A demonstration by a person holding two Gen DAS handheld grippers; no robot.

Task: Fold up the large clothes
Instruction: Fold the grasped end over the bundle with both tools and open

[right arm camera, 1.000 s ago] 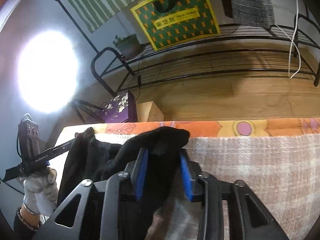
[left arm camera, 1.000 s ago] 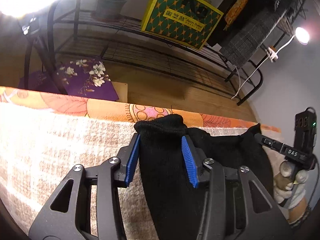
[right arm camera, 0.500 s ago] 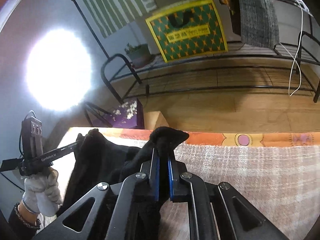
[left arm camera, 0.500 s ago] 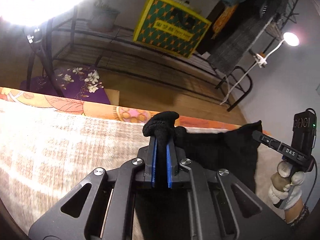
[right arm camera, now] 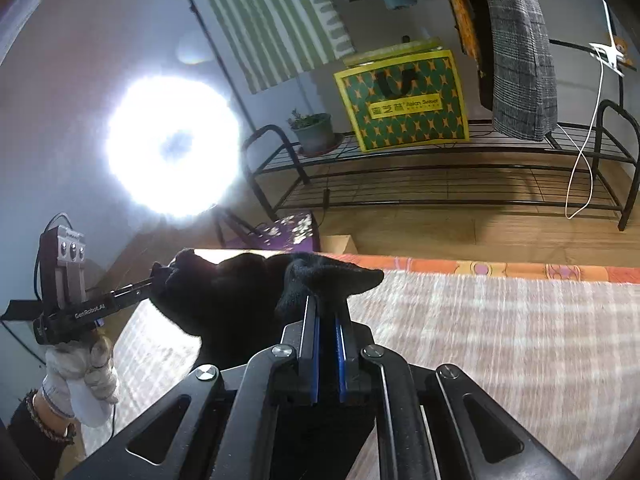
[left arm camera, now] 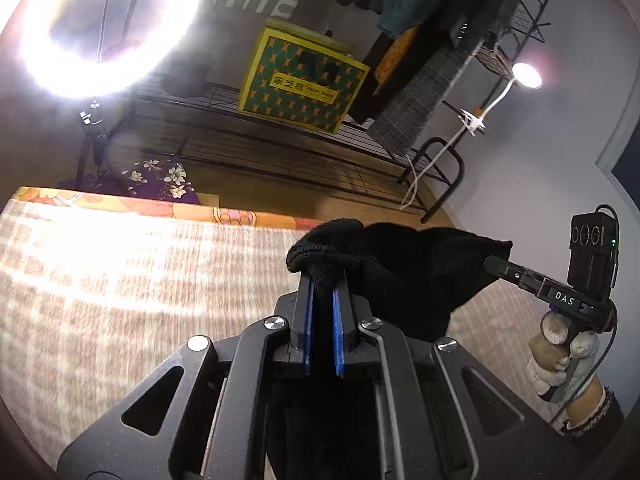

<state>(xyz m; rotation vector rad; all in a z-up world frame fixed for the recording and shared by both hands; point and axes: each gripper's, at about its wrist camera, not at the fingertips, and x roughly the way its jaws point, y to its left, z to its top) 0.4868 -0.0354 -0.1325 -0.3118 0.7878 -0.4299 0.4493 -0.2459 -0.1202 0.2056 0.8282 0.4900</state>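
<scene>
Both grippers are clamped tight on the black garment (left arm camera: 404, 276), each with a bunched fold of cloth pinched between its blue pads. The left gripper (left arm camera: 322, 304) holds one end of the garment's upper edge; the right gripper (right arm camera: 326, 320) holds the other end, and each shows in the other's view, carried in a gloved hand (left arm camera: 560, 344). The cloth spans the gap between them with a slight sag, and its held edge is raised off the bed (left arm camera: 120, 280), near the bed's far edge where the orange floral border (right arm camera: 500, 270) runs. The rest of the garment drops below the fingers and out of sight, so whether its lower part rests on the checked blanket (right arm camera: 500, 340) or hangs free is hard to tell.

The step in hand looks like the lift that opens a fold: the garment taken up by two corners so it can hang and straighten. The next move likely calls for keeping both grips firm and the two hands level, then carrying the held edge across and laying it down flat on the blanket, so the fold falls square rather than twisted.
</scene>
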